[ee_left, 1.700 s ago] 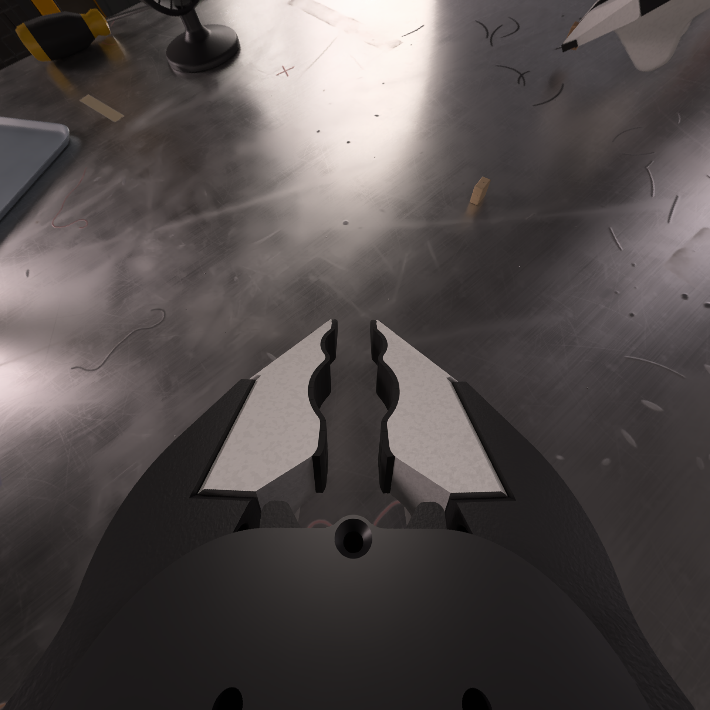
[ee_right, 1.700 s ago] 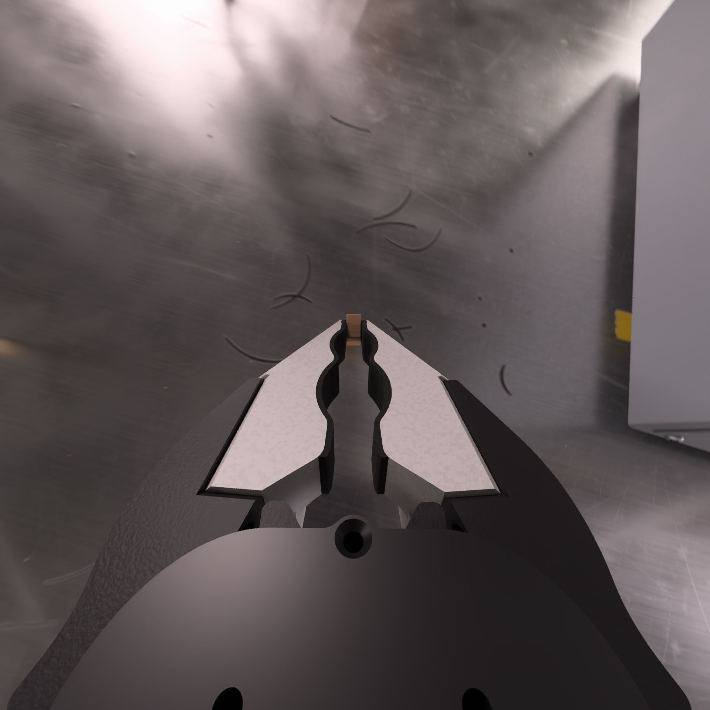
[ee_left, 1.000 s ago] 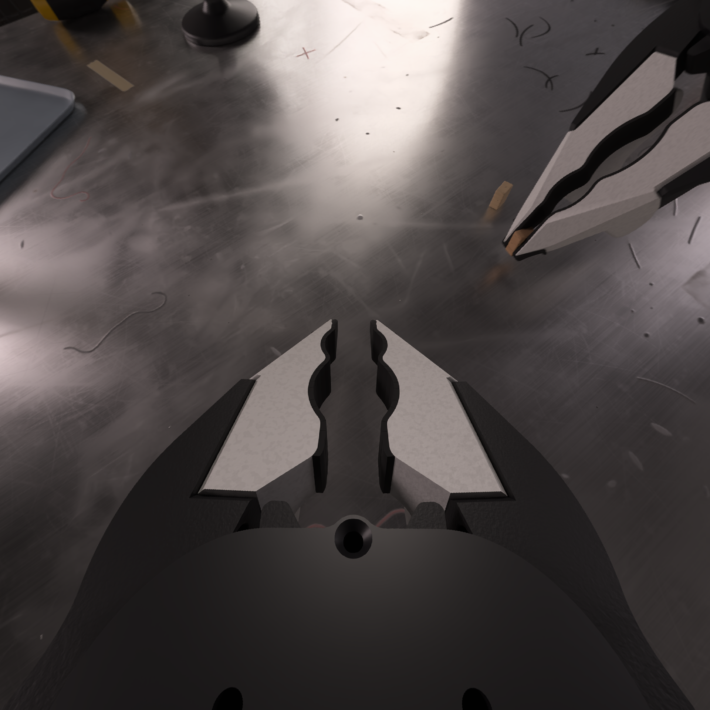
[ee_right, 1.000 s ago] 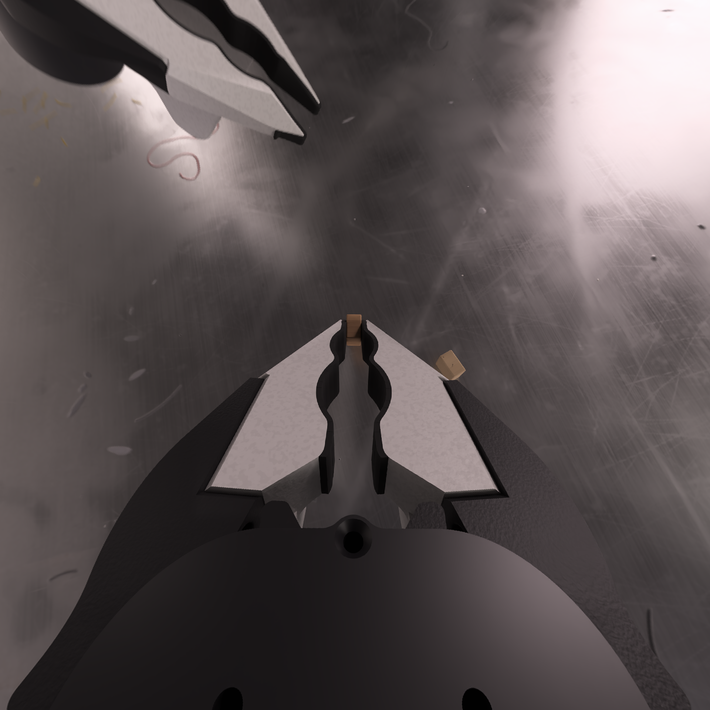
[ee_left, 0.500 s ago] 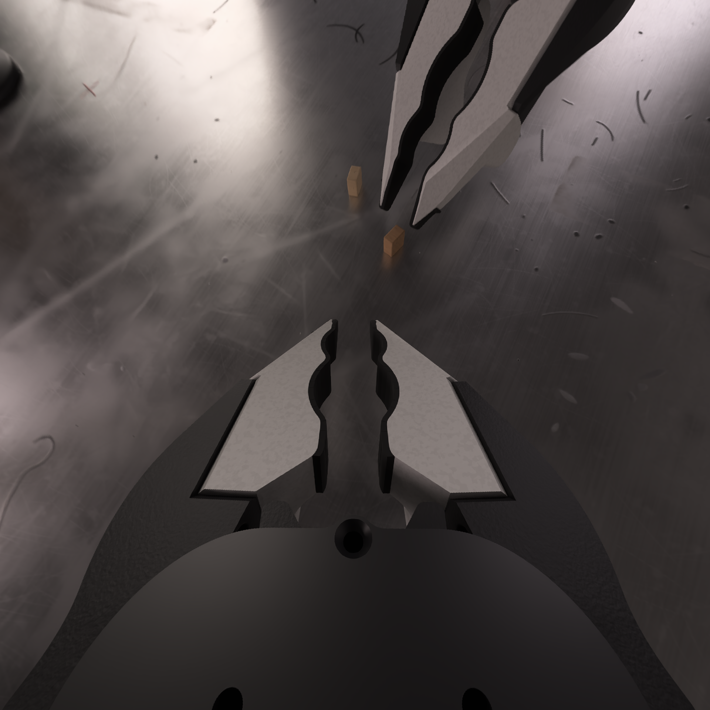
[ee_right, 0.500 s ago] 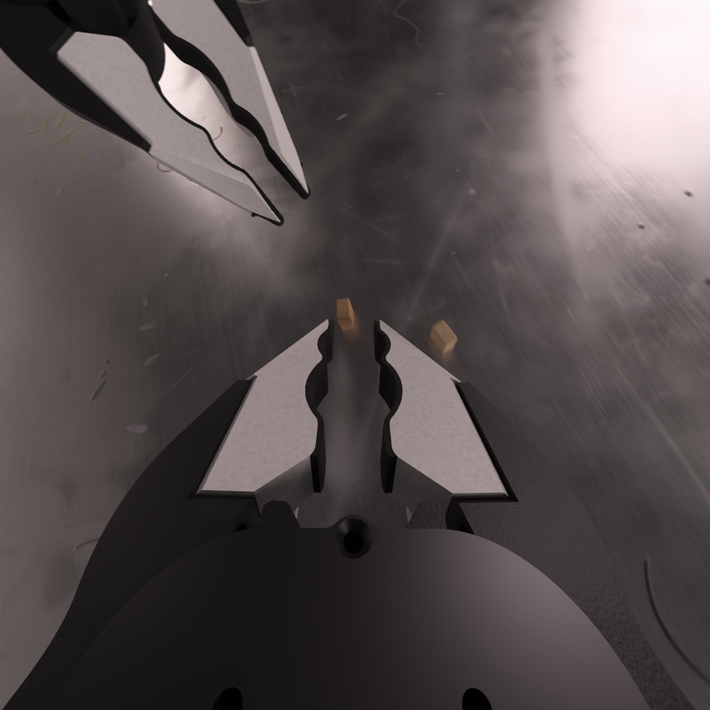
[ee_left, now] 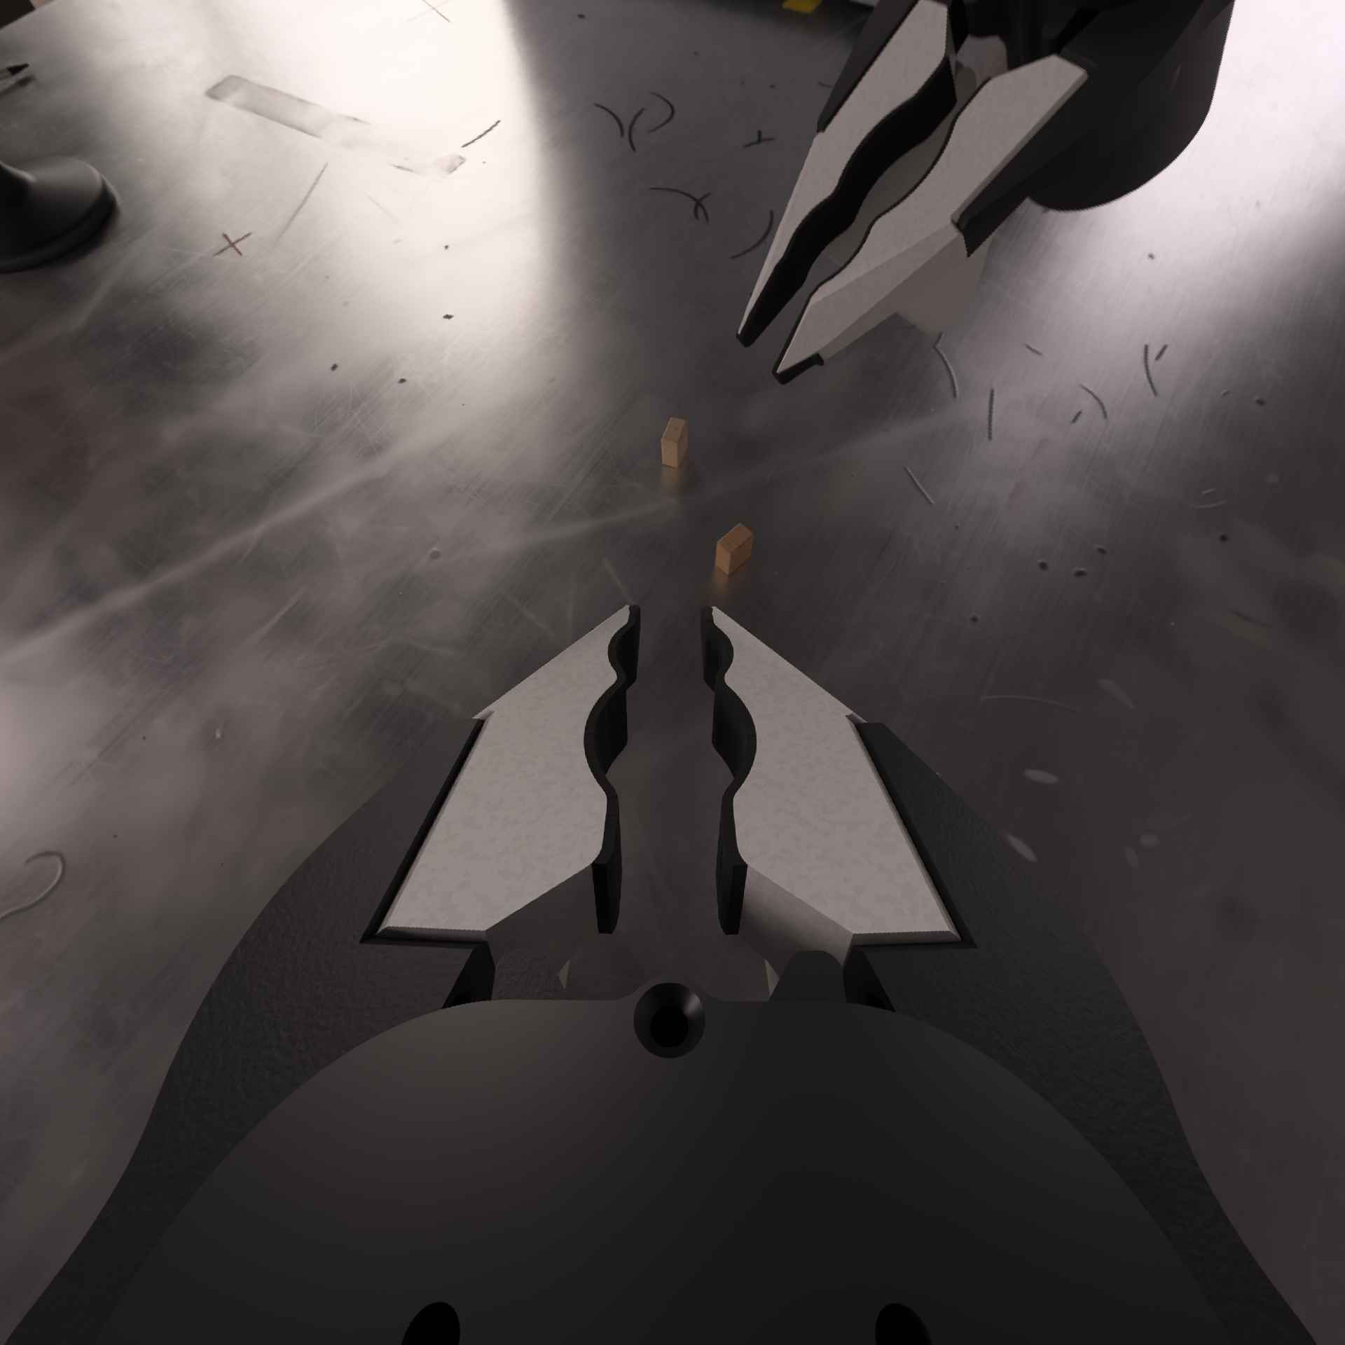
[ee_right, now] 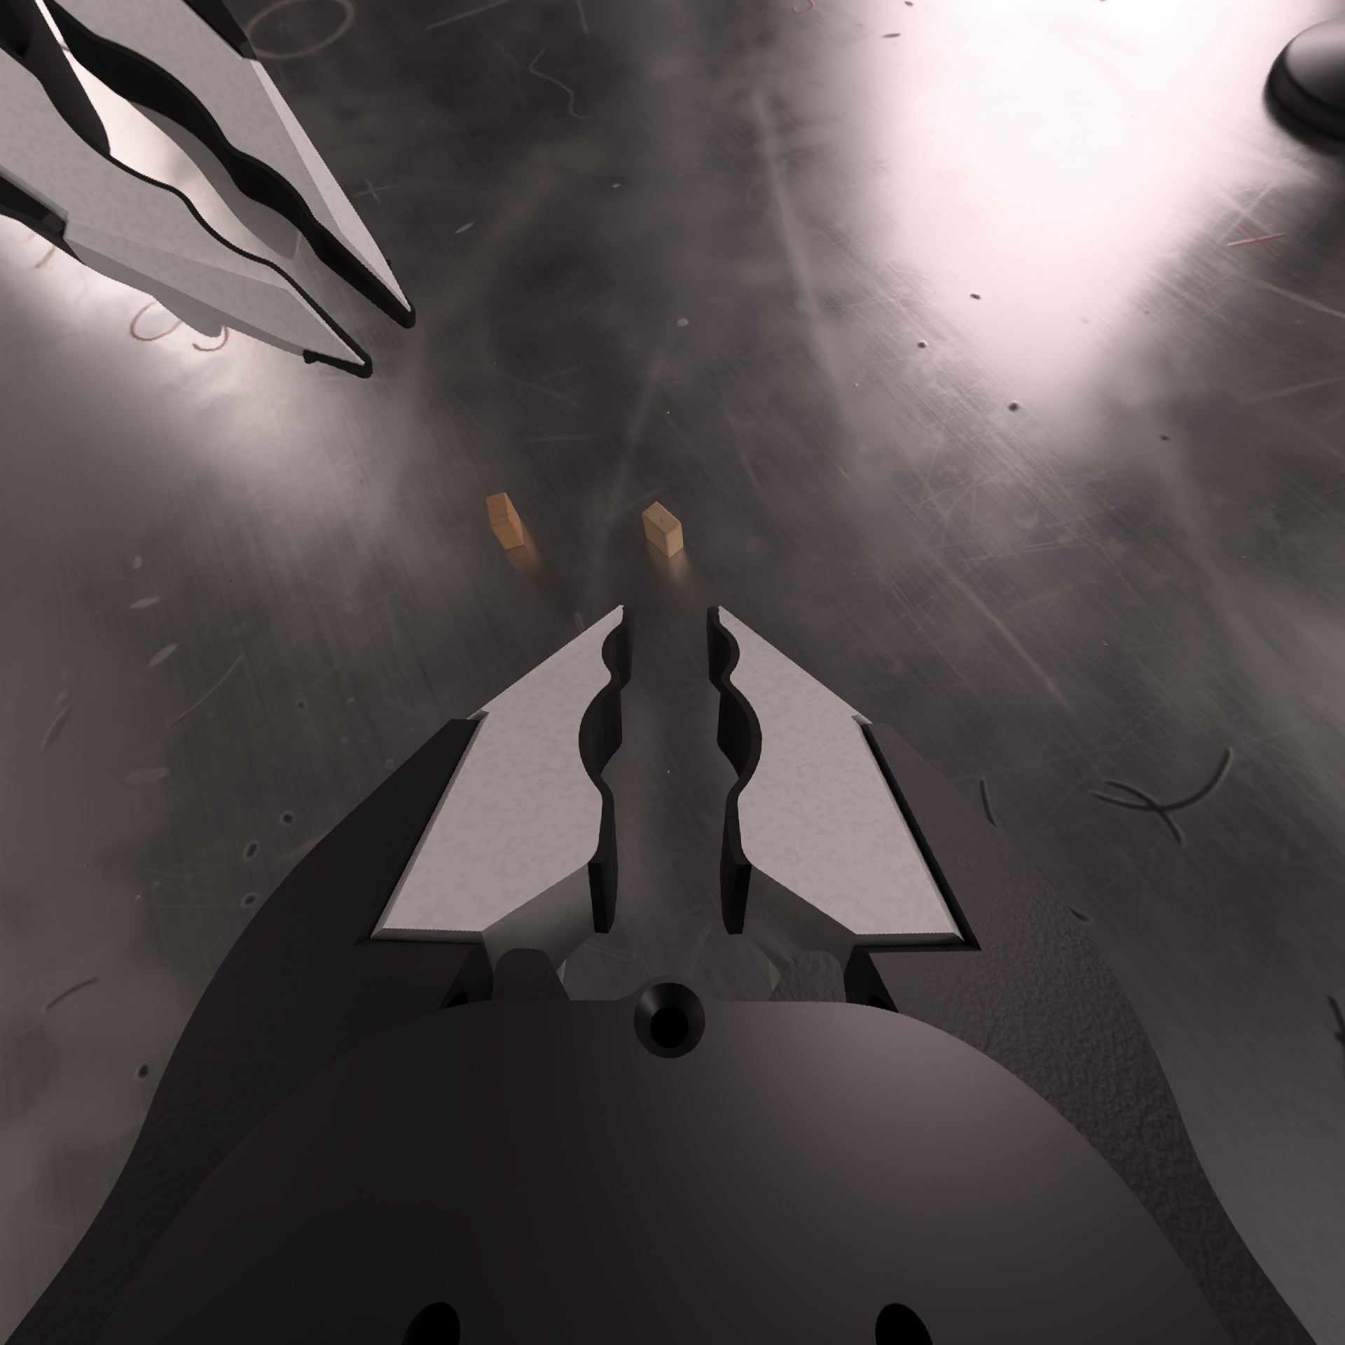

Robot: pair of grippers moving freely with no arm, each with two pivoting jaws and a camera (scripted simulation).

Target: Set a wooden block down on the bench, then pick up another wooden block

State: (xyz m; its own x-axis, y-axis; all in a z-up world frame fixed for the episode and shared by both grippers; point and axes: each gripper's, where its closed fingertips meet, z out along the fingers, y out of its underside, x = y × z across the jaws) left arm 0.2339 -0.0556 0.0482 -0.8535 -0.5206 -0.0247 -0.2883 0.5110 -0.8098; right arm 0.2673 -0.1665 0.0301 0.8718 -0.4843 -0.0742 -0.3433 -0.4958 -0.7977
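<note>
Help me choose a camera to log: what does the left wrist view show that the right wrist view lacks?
Only the left wrist view shows a pale strip of tape and a yellow scrap at the top edge. Only the right wrist view shows a drawn oval on the bench. Both show two wooden blocks standing apart on the bench, a black round base, and the left tool and right tool, both open and empty.

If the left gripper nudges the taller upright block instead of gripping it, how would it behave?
The taller wooden block stands on a small end, so it likely tips. The bench looks polished, so it may also slide. It looks rigid and light.
</note>
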